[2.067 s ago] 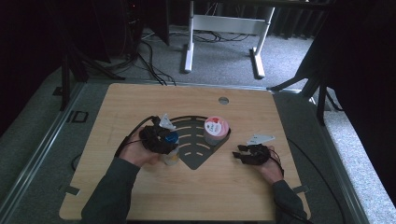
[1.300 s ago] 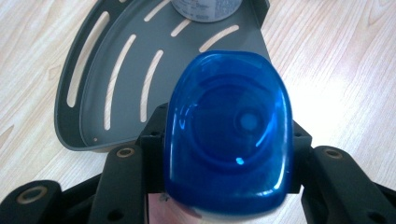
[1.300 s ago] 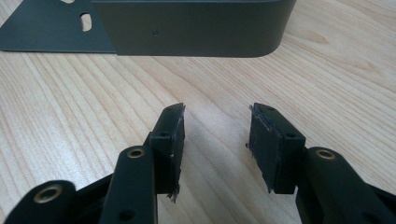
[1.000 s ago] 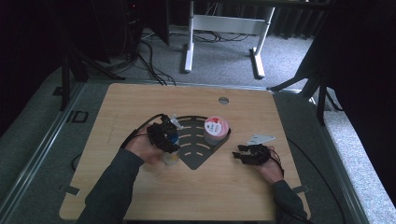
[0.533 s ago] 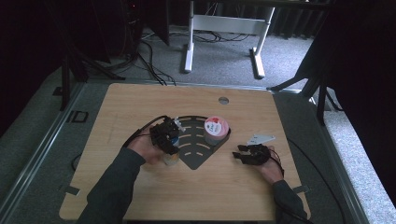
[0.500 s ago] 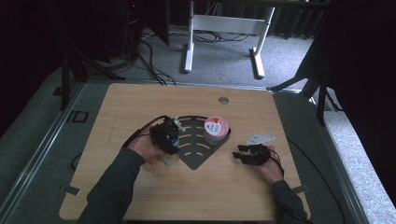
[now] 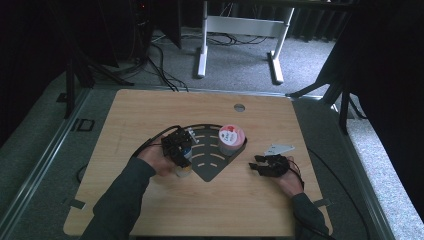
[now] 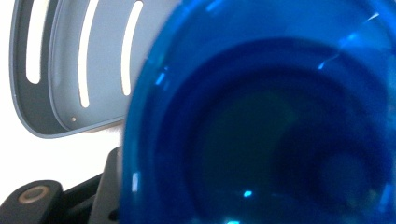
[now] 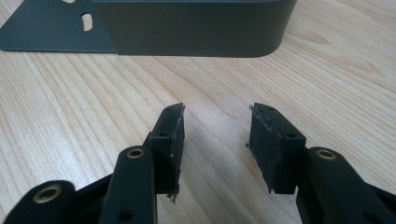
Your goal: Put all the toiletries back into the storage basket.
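My left gripper [image 7: 179,148] points down over a small pale jar [image 7: 183,171] that stands at the left edge of the dark fan-shaped slotted tray [image 7: 210,167]. A blue translucent lid [image 8: 261,116] sits between its jaws, which have just closed a little further on it. The slotted tray [image 8: 56,84] lies beyond the lid. My right gripper [image 7: 257,167] rests on the wood right of the tray, open [image 9: 217,140] with nothing between its pads, facing the tray's raised wall [image 9: 196,28]. A pink-topped tub [image 7: 231,139] stands on the tray's far right corner.
The wooden table [image 7: 150,110] has a round cable hole [image 7: 239,107] near its far edge. Bare wood spreads around the tray. Beyond the table are white desk legs [image 7: 202,45] and cables on grey carpet.
The left gripper with the blue lid has shifted slightly toward the tray and turned more downward over the jar. The right gripper has kept still.
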